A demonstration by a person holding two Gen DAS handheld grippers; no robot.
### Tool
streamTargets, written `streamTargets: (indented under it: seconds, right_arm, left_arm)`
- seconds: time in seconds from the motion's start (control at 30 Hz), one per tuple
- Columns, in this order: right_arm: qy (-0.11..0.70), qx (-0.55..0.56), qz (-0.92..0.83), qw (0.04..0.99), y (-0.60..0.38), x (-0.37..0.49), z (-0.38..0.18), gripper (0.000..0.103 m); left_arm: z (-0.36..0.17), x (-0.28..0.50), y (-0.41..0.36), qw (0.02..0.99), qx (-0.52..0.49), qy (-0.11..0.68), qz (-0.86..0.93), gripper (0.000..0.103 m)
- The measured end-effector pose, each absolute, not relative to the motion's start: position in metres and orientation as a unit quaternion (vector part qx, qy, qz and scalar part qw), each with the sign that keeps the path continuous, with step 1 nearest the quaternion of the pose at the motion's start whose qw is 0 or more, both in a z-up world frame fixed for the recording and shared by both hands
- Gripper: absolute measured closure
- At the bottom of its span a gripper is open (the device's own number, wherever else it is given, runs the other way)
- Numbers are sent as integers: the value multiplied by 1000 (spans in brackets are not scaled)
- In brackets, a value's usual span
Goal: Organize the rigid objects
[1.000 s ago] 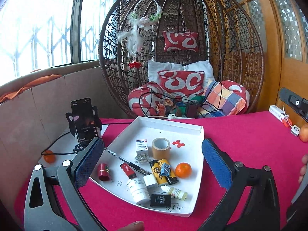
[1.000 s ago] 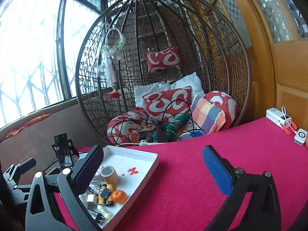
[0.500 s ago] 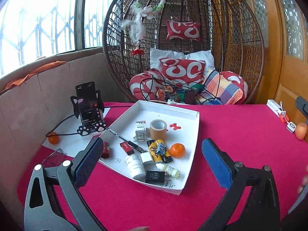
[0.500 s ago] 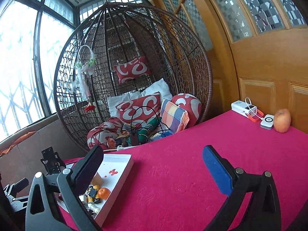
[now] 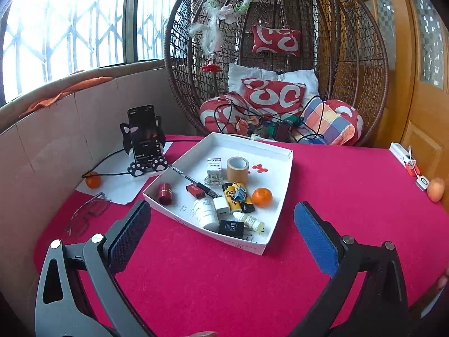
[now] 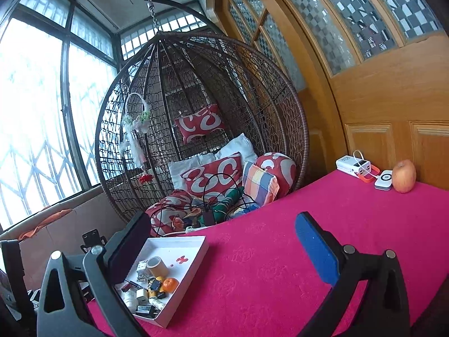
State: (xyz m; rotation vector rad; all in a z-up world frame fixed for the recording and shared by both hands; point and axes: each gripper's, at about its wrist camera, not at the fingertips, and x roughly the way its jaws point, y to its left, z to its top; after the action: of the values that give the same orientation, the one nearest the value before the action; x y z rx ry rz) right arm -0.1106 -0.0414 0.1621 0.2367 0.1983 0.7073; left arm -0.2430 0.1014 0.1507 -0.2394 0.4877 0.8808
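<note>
A shallow white tray [image 5: 280, 185] lies on the red tablecloth, holding several small items: a tape roll [image 5: 237, 168], an orange [image 5: 261, 197], a yellow lighter [image 5: 230, 198], a white bottle [image 5: 205, 210], a red cylinder [image 5: 165, 193] and a pen [image 5: 193, 184]. My left gripper [image 5: 221, 236] hovers open just short of the tray's near corner, nothing between its fingers. My right gripper [image 6: 221, 244] is open and raised over bare cloth, with the same tray [image 6: 196, 258] at its lower left.
A phone on a paw-shaped stand [image 5: 144, 140], a small orange [image 5: 93, 181] and glasses [image 5: 87, 214] sit left of the tray. A power bank [image 6: 354, 165], white puck [image 6: 384, 181] and apple [image 6: 404, 175] line the right edge by the wooden door. A wicker hanging chair [image 5: 280, 56] stands behind.
My left gripper pulled back and up from the tray, which now looks farther away. My right gripper swung right and tilted up, bringing the apple and door into view.
</note>
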Motion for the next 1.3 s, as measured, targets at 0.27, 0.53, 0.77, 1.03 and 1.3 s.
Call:
streamTargets:
  seconds: [0.27, 0.53, 0.77, 1.03, 1.3]
  right_arm:
    - [86, 116, 350, 926, -50, -127, 165, 0]
    - [81, 114, 351, 926, -51, -130, 166, 0]
    - [91, 108, 352, 925, -50, -127, 163, 0]
    - [99, 102, 350, 926, -46, -127, 161, 0]
    - [103, 97, 351, 925, -44, -129, 159, 0]
  left_arm:
    - [153, -250, 82, 870, -97, 228, 426, 0]
    - [161, -251, 77, 878, -98, 218, 416, 0]
    - [161, -251, 77, 878, -102, 219, 414, 0]
    - [156, -248, 80, 874, -106, 233, 413, 0]
    - [153, -248, 82, 874, -112, 237, 408, 0]
